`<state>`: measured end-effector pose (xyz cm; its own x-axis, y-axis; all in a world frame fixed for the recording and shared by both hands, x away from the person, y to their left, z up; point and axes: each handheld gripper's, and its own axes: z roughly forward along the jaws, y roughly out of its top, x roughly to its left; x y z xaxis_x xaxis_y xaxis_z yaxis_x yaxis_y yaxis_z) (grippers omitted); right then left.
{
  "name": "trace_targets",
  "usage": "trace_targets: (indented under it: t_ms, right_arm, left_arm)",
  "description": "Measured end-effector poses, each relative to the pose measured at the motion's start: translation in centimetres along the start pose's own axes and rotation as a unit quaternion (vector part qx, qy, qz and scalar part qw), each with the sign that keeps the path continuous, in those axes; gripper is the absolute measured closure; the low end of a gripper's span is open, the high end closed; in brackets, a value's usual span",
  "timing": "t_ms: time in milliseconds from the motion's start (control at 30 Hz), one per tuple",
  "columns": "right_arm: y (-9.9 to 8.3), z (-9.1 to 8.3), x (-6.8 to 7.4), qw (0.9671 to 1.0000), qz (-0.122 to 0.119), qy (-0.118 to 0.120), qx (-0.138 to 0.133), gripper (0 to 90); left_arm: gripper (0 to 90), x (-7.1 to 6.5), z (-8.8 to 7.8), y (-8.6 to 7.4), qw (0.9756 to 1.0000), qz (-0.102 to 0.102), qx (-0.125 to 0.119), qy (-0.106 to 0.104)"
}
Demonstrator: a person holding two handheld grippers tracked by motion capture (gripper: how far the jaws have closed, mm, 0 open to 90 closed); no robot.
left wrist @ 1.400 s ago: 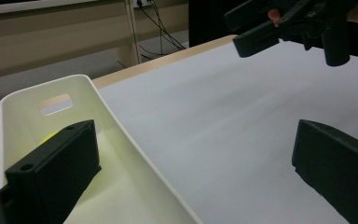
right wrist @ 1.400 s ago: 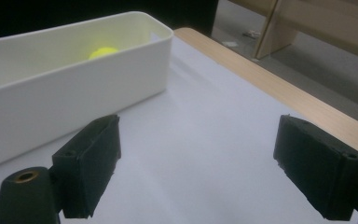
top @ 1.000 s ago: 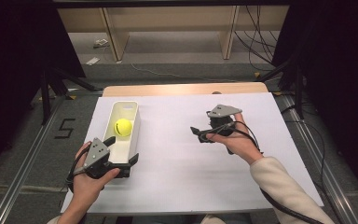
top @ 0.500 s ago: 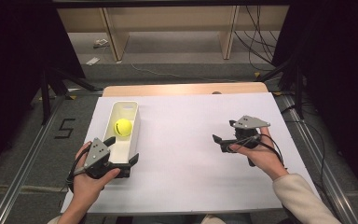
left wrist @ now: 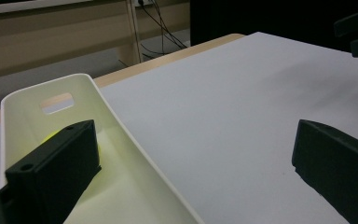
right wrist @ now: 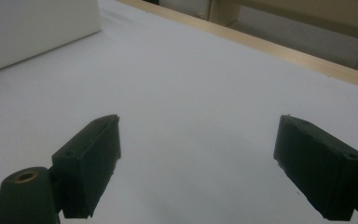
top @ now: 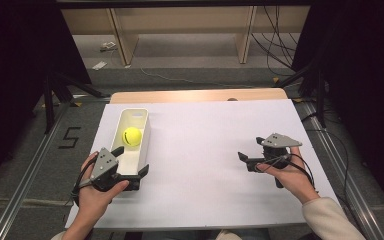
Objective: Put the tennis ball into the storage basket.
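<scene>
1 yellow ball (top: 131, 136) in 1 white bin (top: 143, 131) | 2 claws: left (top: 131, 167) released astride bin wall | right (top: 250, 156) released

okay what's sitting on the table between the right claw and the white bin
Nothing. In the high view, only bare white table lies between the right claw and the white bin holding the yellow ball.

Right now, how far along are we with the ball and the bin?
Done, by the look of it: the yellow ball lies inside the white bin. In hand: nothing is gripped. The left gripper is open at the bin's near end, one of its fingers inside the wall and the other outside. The right gripper is open over bare table. What is left is unclear.
</scene>
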<state>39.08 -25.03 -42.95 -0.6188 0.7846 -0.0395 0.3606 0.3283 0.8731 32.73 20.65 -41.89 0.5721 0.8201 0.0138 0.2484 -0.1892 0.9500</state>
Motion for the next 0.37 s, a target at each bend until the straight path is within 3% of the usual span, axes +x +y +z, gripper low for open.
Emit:
trace_targets:
  t_ms: [367]
  right_arm:
    - [-0.53,-0.12,-0.06,1.0,0.007,0.0,-0.002,15.3]
  left_arm:
    - [0.1,0.02,-0.05,0.01,1.0,0.0,-0.001,0.002]
